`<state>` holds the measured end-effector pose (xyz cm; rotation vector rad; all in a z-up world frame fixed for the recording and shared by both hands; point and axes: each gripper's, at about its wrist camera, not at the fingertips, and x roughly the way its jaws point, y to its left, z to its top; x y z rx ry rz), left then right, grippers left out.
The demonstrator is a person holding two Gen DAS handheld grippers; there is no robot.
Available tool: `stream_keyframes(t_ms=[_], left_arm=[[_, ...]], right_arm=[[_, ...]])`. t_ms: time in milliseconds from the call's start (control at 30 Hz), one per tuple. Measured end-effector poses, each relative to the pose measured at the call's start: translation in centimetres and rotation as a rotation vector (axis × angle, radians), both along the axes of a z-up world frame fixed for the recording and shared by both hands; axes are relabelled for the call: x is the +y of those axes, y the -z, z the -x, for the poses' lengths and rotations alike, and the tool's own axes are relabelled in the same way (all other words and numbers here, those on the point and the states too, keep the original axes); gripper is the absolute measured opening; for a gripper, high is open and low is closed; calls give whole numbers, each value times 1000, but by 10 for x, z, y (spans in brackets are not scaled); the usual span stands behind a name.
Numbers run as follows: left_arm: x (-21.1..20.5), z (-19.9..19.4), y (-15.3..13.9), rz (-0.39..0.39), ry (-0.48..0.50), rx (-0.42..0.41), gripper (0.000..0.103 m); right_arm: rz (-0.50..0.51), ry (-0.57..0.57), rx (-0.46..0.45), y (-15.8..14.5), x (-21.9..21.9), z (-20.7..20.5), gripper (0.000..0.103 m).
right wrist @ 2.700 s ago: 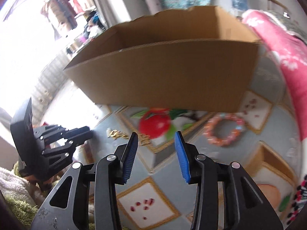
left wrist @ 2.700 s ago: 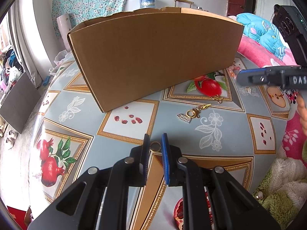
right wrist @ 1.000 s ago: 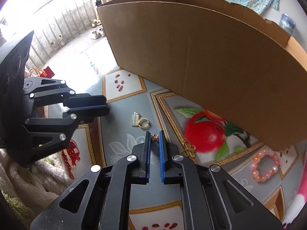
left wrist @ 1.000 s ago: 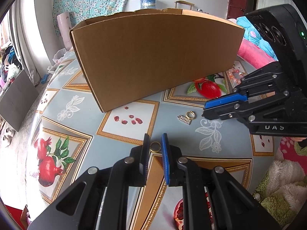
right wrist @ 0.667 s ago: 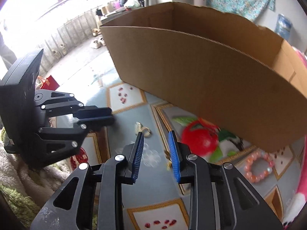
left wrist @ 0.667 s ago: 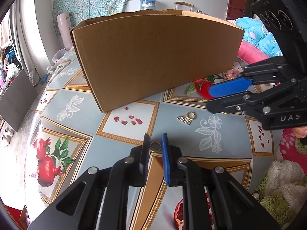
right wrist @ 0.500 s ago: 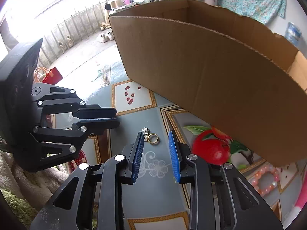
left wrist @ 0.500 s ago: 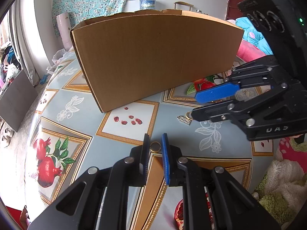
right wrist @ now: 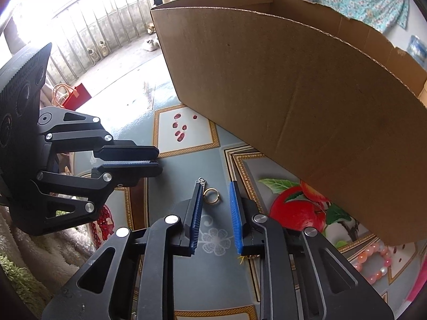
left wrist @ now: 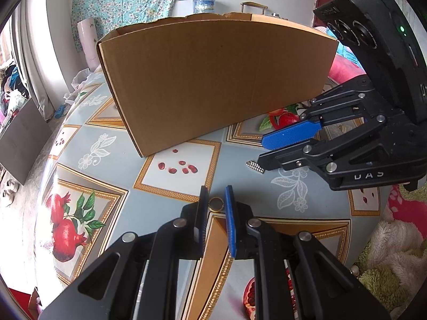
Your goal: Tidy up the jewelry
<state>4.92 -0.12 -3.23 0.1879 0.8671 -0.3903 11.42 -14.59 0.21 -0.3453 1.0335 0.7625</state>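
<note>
Right wrist view: the right gripper point(right wrist: 214, 202) has just been narrowing, its jaws unclenched astride a gold ring point(right wrist: 211, 195) near the left pad. The cardboard box point(right wrist: 307, 101) stands at one o'clock. The left gripper point(left wrist: 215, 204) clasps another ring point(left wrist: 215, 204). Next, I judge: pinch, then lift boxward.

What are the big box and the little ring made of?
Box: cardboard, plain matte brown, with a rough torn top edge and a crease in its wall. Ring: looks like shiny gold-coloured metal, since it glints; real gold or only plating cannot be told.
</note>
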Motion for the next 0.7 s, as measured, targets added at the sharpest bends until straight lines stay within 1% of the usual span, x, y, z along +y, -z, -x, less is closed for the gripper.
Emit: stream_keyframes(t_ms=[167,233,467,700], left_arm=[[0,0,0,-4,2,-2,12],[0,0,0,-4,3,-3,12],[1,1,0,5,4,-7,12],[5,3,-2,8,17,-14,12]], right_arm=[[17,-14,-11,2,3,3,16],[26,-16,-18,2,5,4,10],[10,8,-24,2,2,5,10],[-26,49,-33,-5,-6,8,10]])
